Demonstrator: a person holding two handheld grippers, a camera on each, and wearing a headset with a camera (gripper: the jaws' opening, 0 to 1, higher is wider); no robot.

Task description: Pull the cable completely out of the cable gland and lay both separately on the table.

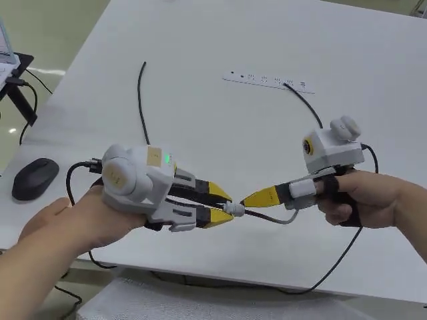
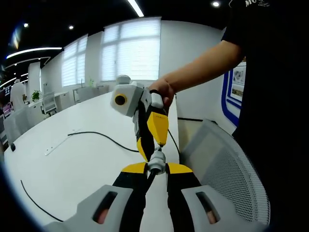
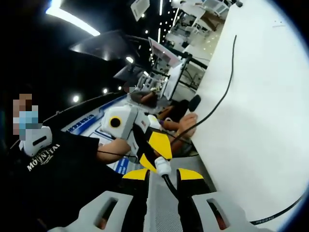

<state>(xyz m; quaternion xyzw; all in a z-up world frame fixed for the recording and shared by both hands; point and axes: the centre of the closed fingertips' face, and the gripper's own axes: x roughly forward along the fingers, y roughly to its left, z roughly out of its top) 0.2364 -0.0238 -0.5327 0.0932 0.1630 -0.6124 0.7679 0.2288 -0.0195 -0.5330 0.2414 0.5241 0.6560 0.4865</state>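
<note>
The cable gland (image 1: 235, 209) is a small pale grey plastic fitting. It is pinched between the tips of the left claw (image 1: 229, 205), in the air above the tabletop (image 1: 220, 127). The cable (image 1: 270, 217) is thin and dark grey and sits threaded in the gland. It runs away from the left claw in a shallow sagging curve, touching nothing below.

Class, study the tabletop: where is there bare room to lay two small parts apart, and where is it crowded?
Free: the broad table stretch between the loose black cable and the power strip. Crowded: the near edge, where the left gripper and right gripper meet at the cable gland and held cable, and the left edge by the mouse.
</note>
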